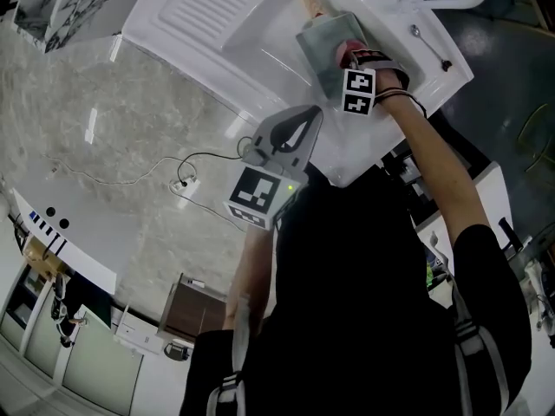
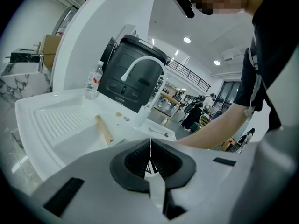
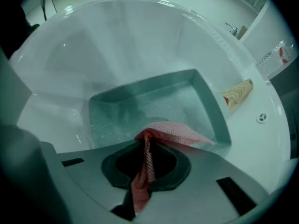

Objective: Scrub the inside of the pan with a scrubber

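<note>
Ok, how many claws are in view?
2. The right claw is over the pan in the sink, shut on the pink scrubber; the left claw hangs at the sink's near edge, shut and empty.

The white sink (image 1: 160, 42) has a ribbed drainboard (image 1: 201, 11) on one side. A white arched faucet (image 2: 140, 69) rises from the rear rim, directly in front of a black appliance (image 2: 126, 80). A clear bottle (image 2: 93, 80) with a red label stands upright beside the appliance. A spoon (image 1: 431, 48) lies on the sink rim. A thin cable (image 1: 130, 176) runs across the marbled floor (image 1: 87, 232) to a white socket block (image 1: 184, 183).
</note>
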### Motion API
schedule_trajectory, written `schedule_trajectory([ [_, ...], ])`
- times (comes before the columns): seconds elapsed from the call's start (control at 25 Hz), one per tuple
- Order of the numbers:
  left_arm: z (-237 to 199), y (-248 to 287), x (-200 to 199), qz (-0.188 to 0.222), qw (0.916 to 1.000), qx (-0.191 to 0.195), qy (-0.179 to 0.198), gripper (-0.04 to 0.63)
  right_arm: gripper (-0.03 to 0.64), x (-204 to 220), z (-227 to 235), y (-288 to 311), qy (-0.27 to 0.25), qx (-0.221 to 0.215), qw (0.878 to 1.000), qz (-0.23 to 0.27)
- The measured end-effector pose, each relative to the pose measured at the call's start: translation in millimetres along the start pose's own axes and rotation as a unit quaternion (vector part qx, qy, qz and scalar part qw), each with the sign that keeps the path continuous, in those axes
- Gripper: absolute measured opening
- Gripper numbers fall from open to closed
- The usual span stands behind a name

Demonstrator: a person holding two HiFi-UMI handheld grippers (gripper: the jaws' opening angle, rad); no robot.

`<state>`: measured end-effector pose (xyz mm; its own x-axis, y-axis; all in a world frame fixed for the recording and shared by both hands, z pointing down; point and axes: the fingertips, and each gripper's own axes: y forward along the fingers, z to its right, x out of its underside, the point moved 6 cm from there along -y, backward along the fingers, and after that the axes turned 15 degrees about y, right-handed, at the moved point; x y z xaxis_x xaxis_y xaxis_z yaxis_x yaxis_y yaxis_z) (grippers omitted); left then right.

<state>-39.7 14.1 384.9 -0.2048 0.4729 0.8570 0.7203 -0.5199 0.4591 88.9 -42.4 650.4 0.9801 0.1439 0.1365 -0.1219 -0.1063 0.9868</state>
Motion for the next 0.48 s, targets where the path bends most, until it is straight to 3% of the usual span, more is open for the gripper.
schedule_trajectory([
  [0.16,4,1,1,0.0,1.0,0.002,0.003,0.034,0.044,10,-15,3,-0.026,-0.043,0.998,-0.036],
  [0.32,6,1,1,-0.001,1.0,0.002,0.004,0.033,0.043,15,-14,4,-0.007,-0.073,0.995,-0.07],
  [0.48,7,0,1,-0.002,1.0,0.002,0.002,0.034,0.044,20,-6,4,-0.014,-0.082,0.99,-0.114],
])
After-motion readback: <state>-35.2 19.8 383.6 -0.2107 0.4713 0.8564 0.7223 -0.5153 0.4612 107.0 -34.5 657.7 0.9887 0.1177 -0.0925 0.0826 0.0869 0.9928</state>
